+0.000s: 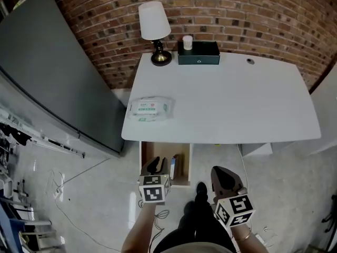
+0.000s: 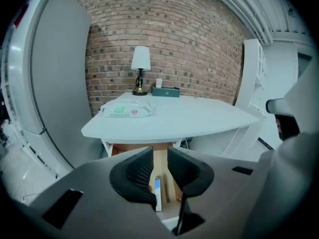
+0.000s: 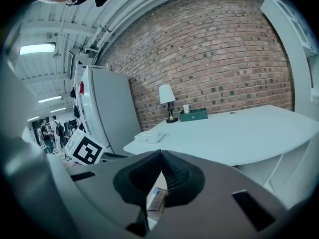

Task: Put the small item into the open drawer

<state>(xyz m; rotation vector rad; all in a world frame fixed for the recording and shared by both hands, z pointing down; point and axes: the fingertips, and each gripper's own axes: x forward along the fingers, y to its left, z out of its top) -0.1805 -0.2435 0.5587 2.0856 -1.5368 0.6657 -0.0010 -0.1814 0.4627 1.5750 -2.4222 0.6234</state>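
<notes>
Gripper views are showing us jaw states the head view is hiding: left gripper (image 2: 160,156) apart and empty, right gripper (image 3: 161,156) closed, with the small item (image 2: 157,193) sitting in the open drawer (image 1: 151,153) just beyond them.

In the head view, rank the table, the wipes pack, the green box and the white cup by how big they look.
1. Table, largest by far.
2. Wipes pack and green box look about alike, so unranked.
3. White cup, smallest.
</notes>
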